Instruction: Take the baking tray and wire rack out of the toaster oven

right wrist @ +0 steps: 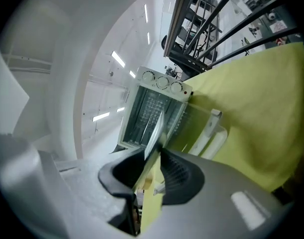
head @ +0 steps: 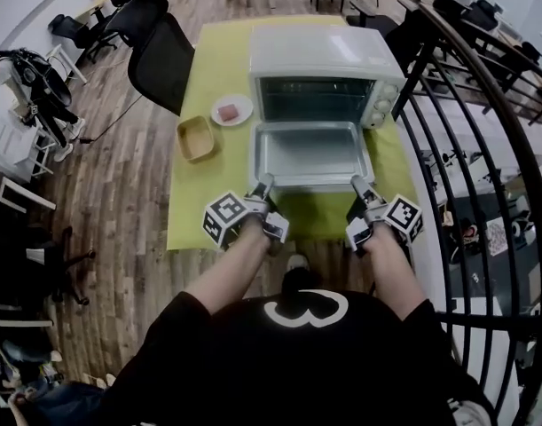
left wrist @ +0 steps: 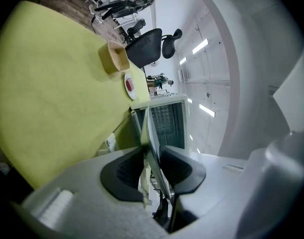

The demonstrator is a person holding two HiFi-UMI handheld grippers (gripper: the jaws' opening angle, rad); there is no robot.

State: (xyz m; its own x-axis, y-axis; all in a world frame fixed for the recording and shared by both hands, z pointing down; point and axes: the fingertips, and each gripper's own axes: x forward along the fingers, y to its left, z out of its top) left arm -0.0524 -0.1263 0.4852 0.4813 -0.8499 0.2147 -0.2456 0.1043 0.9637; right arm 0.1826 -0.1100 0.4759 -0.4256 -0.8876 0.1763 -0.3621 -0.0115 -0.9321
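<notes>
Just in front of the boxy white toaster oven, you're holding the shiny rectangular metal baking tray out, left gripper and right gripper each pinched narrow on its near rim. Next: keep it level, park it beside the oven, then fetch the wire rack.

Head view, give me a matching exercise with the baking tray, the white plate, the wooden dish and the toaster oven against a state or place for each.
1 baking tray
2 white plate
3 wooden dish
4 toaster oven

A door open
B tan, beside the plate
C near edge clamped by left gripper and right gripper
D carries a pink piece

Pairs: 1-C, 2-D, 3-B, 4-A
</notes>
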